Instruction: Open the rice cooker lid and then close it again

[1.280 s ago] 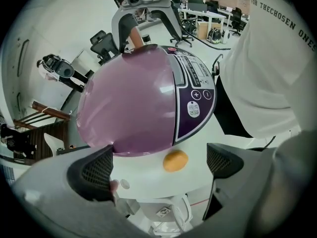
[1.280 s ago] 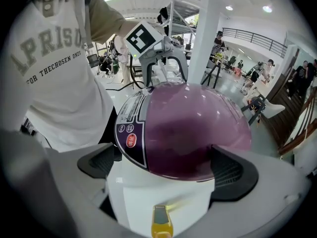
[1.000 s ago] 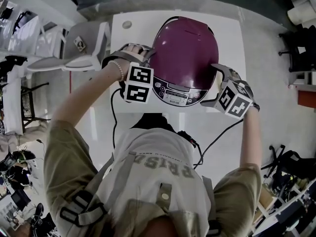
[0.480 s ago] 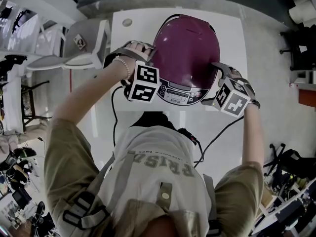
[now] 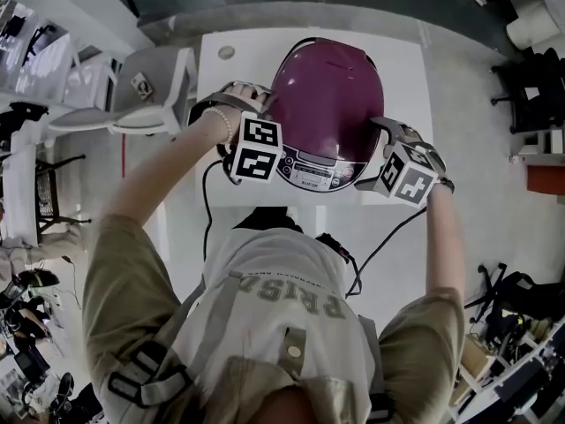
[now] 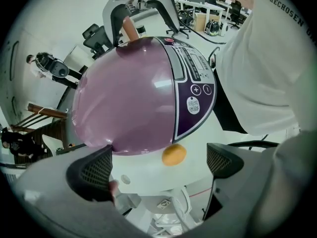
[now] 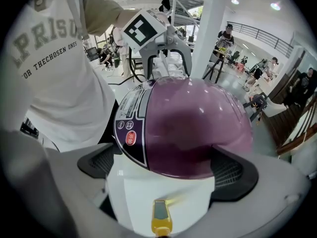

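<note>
The rice cooker [image 5: 327,95] has a glossy maroon dome lid, lying shut, and a white body; its control panel [image 5: 313,168] faces the person. It stands on a white table [image 5: 408,60]. My left gripper [image 5: 250,98] is at the cooker's left flank, jaws open. In the left gripper view the left gripper [image 6: 157,165] shows the lid [image 6: 129,98] just ahead and an orange spot [image 6: 173,155] on the white body. My right gripper [image 5: 381,131] is at the right flank. In the right gripper view the right gripper [image 7: 166,168] is open, its jaws either side of the cooker [image 7: 193,128].
A grey chair [image 5: 146,82] stands left of the table. A black cable [image 5: 205,210] hangs off the table's near edge by the person's torso. A small round disc [image 5: 228,52] lies at the table's far left corner. Office clutter rings the floor.
The left gripper has edged a little right, toward the cooker's front panel. The right gripper has stayed by the right side. The lid has stayed down.
</note>
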